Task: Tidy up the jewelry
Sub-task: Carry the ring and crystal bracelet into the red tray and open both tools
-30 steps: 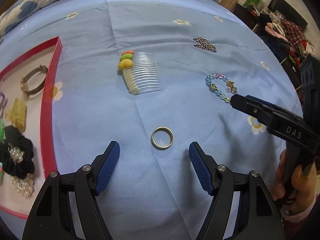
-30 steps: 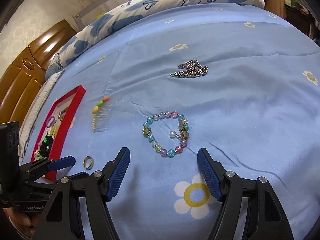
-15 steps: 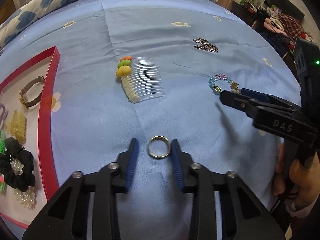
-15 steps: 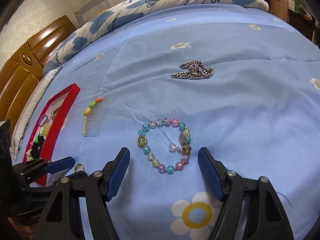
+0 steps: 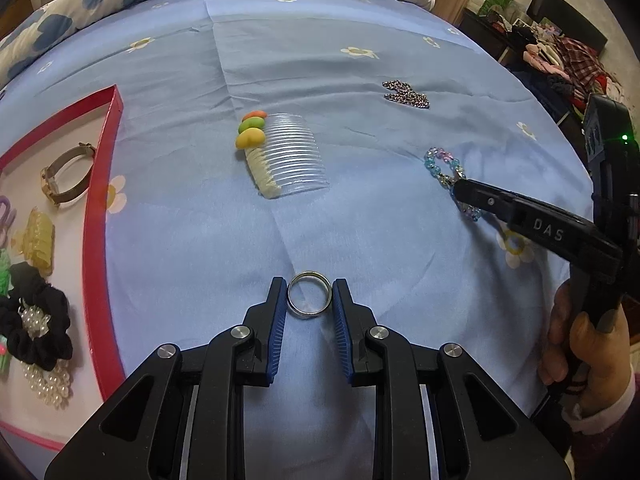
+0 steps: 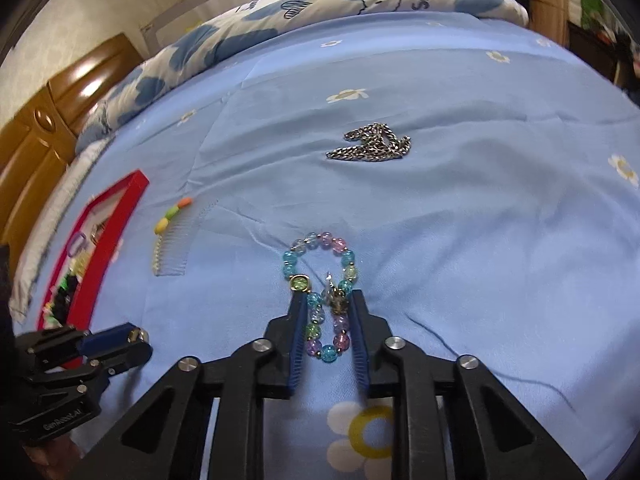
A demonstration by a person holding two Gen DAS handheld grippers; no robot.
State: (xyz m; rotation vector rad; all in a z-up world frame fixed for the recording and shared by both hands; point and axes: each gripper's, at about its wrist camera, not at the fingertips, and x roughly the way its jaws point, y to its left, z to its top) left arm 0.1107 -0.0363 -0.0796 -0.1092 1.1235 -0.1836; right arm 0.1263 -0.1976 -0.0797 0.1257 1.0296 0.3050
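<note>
A: Where does the ring (image 5: 309, 294) sit?

B: Flat on the blue flowered bedsheet (image 5: 280, 60), squarely between the blue pads of the left tongs (image 5: 309, 300). Those tongs are drawn in narrow, and the pads touch the ring on both sides.

A: And the right tongs (image 6: 326, 320)?

B: They have just been closing, with the beaded bracelet (image 6: 322, 292) between them. The pads press its two strands together, so the loop is squeezed long and thin; the far half of the bracelet sticks out past the tips. In the left wrist view the right tongs come in from the right edge with their tip on the bracelet, and a hand (image 5: 588, 356) grips the handle.

A: What lies further out?

B: Beyond the ring there is a clear hair comb (image 5: 286, 160) with orange, green and yellow beads at one end. A silver chain (image 6: 370, 148) lies bunched farther up the bed, well apart from the bracelet. To the left is a red-rimmed tray (image 5: 102, 208) holding a watch (image 5: 64, 174), a yellow claw clip (image 5: 38, 236), a black scrunchie (image 5: 34, 316) and pearls (image 5: 48, 384).

A: And the room?

B: A cloud-print quilt (image 6: 280, 12) lies at the head of the bed, with wooden furniture (image 6: 44, 128) on the left.
</note>
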